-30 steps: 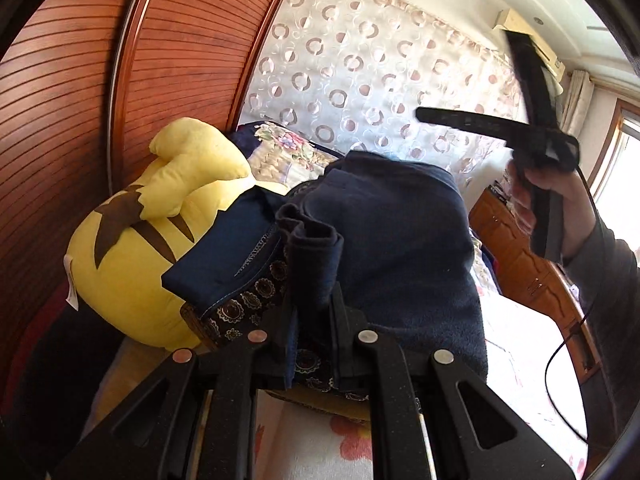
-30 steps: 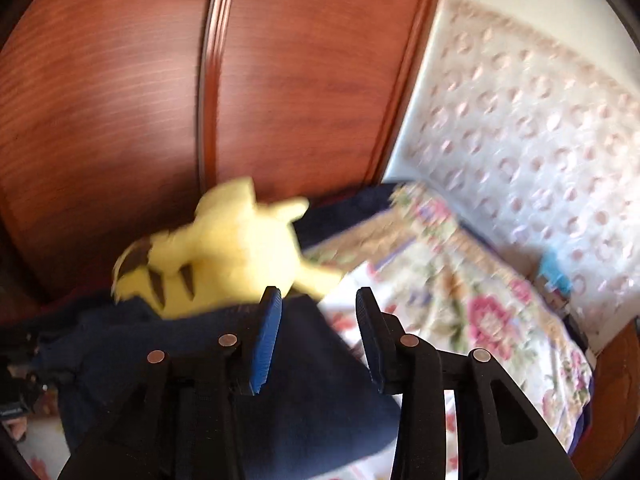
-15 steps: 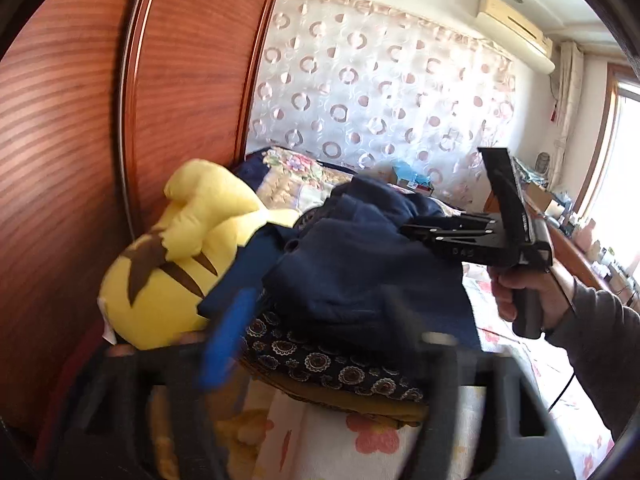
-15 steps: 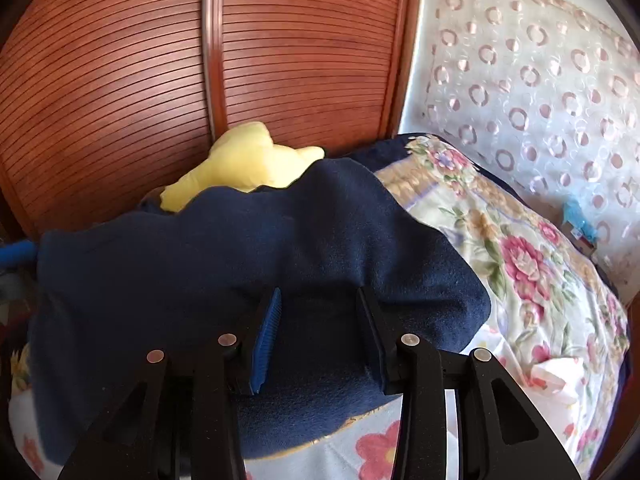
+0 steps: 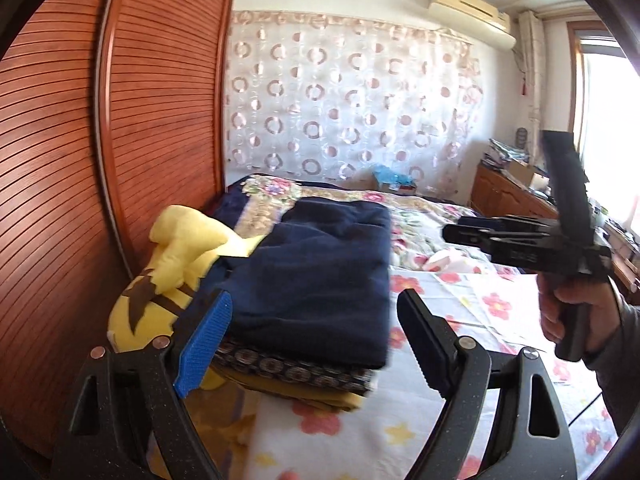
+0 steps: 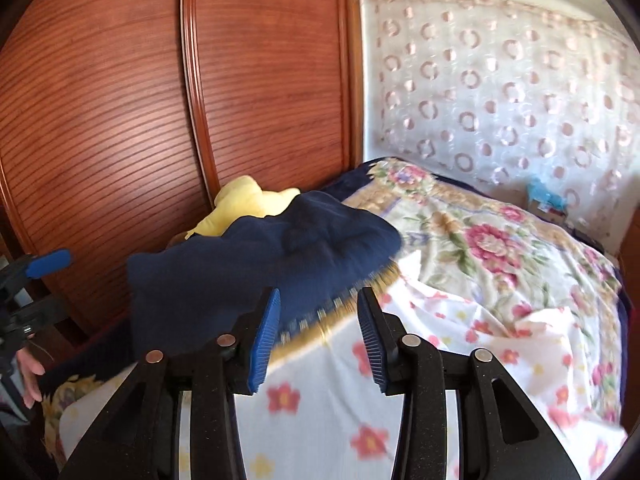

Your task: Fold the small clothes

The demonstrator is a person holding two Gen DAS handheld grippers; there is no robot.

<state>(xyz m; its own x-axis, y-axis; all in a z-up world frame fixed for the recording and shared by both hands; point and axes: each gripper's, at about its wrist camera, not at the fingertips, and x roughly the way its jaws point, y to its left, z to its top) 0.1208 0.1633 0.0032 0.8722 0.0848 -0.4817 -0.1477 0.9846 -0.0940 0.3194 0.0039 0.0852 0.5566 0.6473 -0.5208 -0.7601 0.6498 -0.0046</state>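
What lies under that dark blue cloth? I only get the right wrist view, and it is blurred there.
Observer: In the left wrist view the navy garment lies folded on top of a stack: a dark patterned cloth under it, then a mustard cloth.
Visitor: Are the other tongs holding anything?
Observer: No. The left tongs are wide open and grip nothing.
Visitor: What is above that dotted curtain?
Observer: An air conditioner is mounted on the wall, just under the ceiling.
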